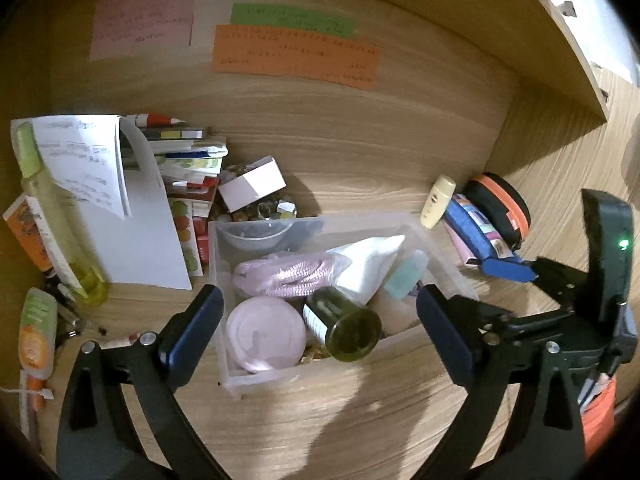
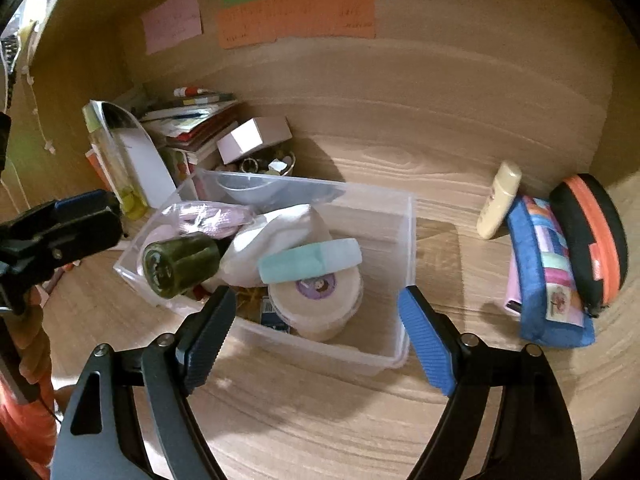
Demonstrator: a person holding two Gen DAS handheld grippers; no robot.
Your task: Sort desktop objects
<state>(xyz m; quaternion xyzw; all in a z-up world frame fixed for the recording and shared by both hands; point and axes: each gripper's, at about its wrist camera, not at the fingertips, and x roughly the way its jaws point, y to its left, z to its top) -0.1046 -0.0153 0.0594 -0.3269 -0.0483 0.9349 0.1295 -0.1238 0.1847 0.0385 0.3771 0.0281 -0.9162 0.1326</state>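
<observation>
A clear plastic bin (image 1: 256, 380) (image 2: 384, 356) stands on the wooden desk. It holds a dark green bottle (image 1: 344, 326) (image 2: 180, 264), a pink round lid (image 1: 266, 334), a pink pouch (image 1: 288, 276), a white pouch (image 1: 368, 260), a teal tube (image 2: 308, 262) and a white round tub (image 2: 320, 308). My left gripper (image 1: 320, 320) is open and empty, its jaws at either side of the bin's near end. My right gripper (image 2: 316, 316) is open and empty over the bin's near wall. The left gripper also shows at the left edge of the right wrist view (image 2: 80, 216).
At the right lie a cream bottle (image 1: 438, 200) (image 2: 500, 200), a blue patterned pouch (image 1: 476, 236) (image 2: 548, 276) and a black-orange case (image 1: 504, 208) (image 2: 592, 236). At the left are papers (image 1: 132, 224), books, a yellow-green bottle (image 1: 60, 216), a white box (image 1: 252, 184) and small tubes (image 1: 36, 328).
</observation>
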